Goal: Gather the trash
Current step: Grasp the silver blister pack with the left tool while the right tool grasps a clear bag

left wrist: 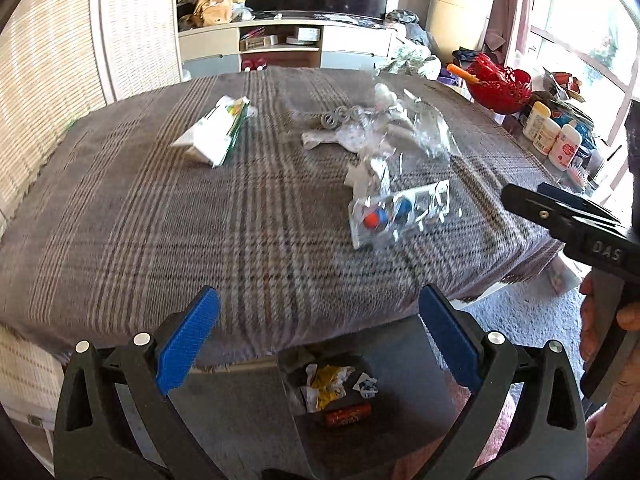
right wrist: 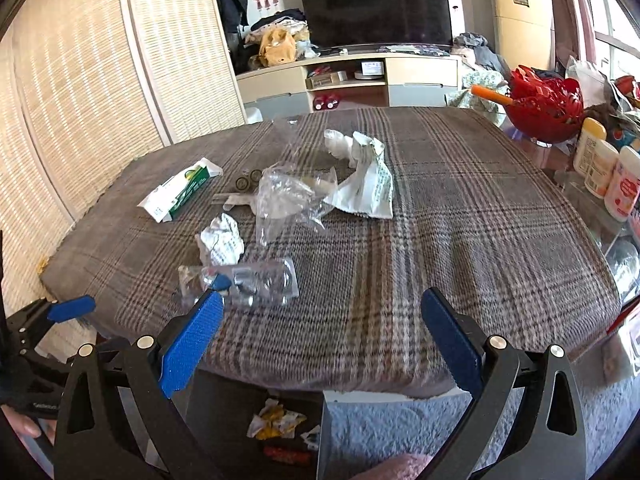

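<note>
Both tongs are spread wide and carry nothing. The left gripper [left wrist: 318, 336] hangs at the near edge of the plaid-covered table [left wrist: 160, 220], directly above the dark bin [left wrist: 340, 392] on the floor, which already has crumpled yellow and white wrappers and an orange-red tube in it. The right gripper [right wrist: 320, 338] sits just beside it at the same edge, its jaws equally far apart; from the left wrist view only its black body shows, coming in from the side.

Taking the table as the landmark, the trash lies on its middle. Nearest the front edge is the clear blister pack [left wrist: 400, 212], with a crumpled paper ball [right wrist: 222, 242] just behind it. Further in come the clear plastic bag [right wrist: 286, 200], a torn white wrapper [right wrist: 368, 184] and, toward the wicker screen side, a green-and-white box [right wrist: 178, 192]. Two or three small rings [right wrist: 247, 181] lie near the bag.

My worry is the clear plastic: slick and springy, it could slip from the pads, or a pinch could snag the cloth and drag neighbouring pieces. The bottles [right wrist: 604, 168] at the table's window side are probably not trash and could be knocked by a wide reach.
</note>
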